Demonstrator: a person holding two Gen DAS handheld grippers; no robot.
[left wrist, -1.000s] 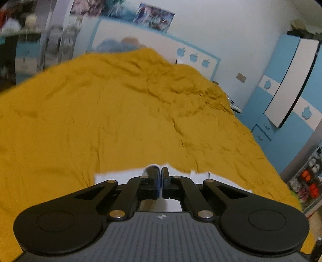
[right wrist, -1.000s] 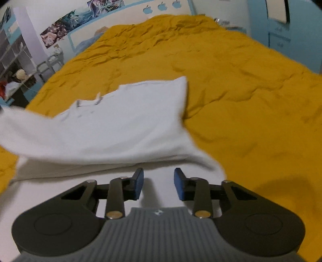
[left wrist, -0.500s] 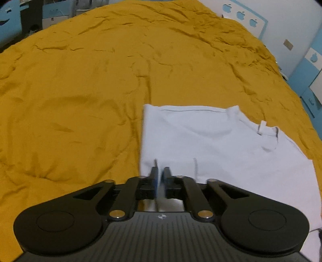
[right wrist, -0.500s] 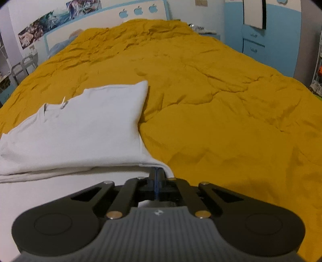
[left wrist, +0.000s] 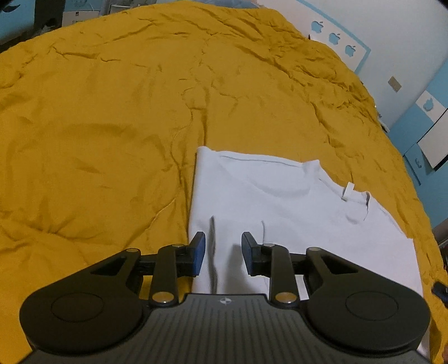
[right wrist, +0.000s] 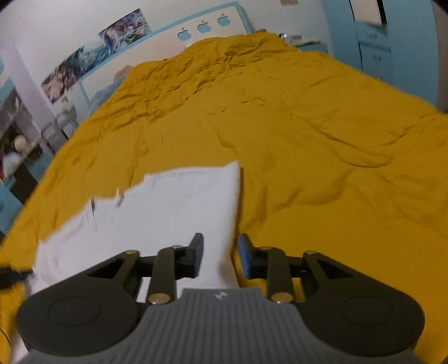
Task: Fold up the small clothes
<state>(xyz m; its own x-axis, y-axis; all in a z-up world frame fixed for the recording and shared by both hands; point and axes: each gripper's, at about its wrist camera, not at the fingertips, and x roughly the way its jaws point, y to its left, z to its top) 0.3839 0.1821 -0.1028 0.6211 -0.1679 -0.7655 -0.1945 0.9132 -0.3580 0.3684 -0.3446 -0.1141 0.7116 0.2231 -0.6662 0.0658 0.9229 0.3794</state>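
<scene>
A small white T-shirt point(left wrist: 280, 207) lies folded over on the mustard bedspread point(left wrist: 98, 126), its neckline and label toward the right in the left wrist view. My left gripper point(left wrist: 223, 243) hovers over the shirt's near left edge; its jaws are opening, pads apart, and a raised crease of cloth stands between them untouched. In the right wrist view the same T-shirt point(right wrist: 168, 207) lies left of centre. My right gripper point(right wrist: 219, 247) is over its right edge, jaws opening, with the edge below the gap and not pinched.
The bedspread point(right wrist: 322, 156) fills most of both views. A headboard with apple cut-outs point(right wrist: 204, 26) and posters stands at the far end. Blue-and-white wardrobes point(left wrist: 425, 123) flank the right side, shelves point(right wrist: 14, 145) the left.
The left gripper came down with the cloth, laid it on the shirt and parted its jaws. The right gripper pinched the shirt's edge, then let go and shifted; its view is blurred.
</scene>
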